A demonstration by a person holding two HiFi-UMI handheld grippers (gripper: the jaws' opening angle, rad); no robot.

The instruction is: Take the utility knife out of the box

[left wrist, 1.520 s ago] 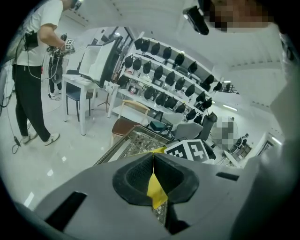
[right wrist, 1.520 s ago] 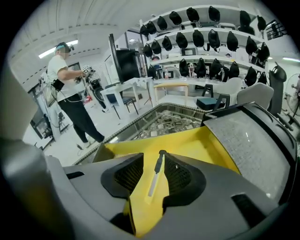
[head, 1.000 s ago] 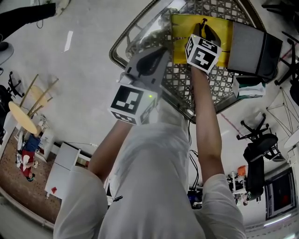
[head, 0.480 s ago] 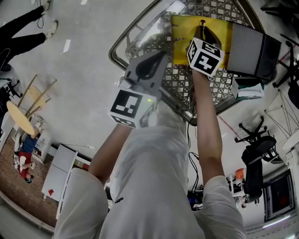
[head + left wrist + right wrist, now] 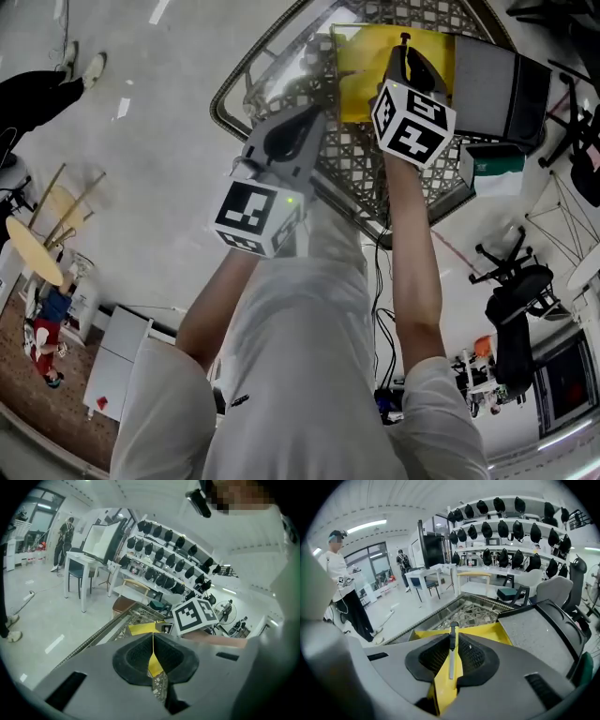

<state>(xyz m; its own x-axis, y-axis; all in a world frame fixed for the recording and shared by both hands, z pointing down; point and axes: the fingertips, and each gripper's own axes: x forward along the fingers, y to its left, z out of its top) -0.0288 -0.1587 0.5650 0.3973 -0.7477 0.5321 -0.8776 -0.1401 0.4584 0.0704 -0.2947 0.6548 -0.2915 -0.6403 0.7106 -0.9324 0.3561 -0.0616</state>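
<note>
The yellow box (image 5: 361, 70) lies open on the patterned glass table (image 5: 352, 173), its grey lid (image 5: 483, 80) folded out to the right. My right gripper (image 5: 405, 47) hangs over the box, shut on the utility knife (image 5: 451, 660), a slim grey blade body with a dark tip that stands up between the pads. In the right gripper view the yellow box floor (image 5: 485, 632) shows below the knife. My left gripper (image 5: 312, 111) is shut and holds nothing, over the table's near-left rim beside the box. The left gripper view shows the box (image 5: 143, 628) ahead.
A green and white carton (image 5: 495, 169) sits at the table's right edge. Office chairs (image 5: 516, 281) stand to the right on the floor. A person (image 5: 342, 588) stands off to the left in the right gripper view. Shelves of dark helmets (image 5: 506, 527) line the far wall.
My right gripper has risen above the yellow box with the knife between its jaws. The left gripper has hardly shifted.
</note>
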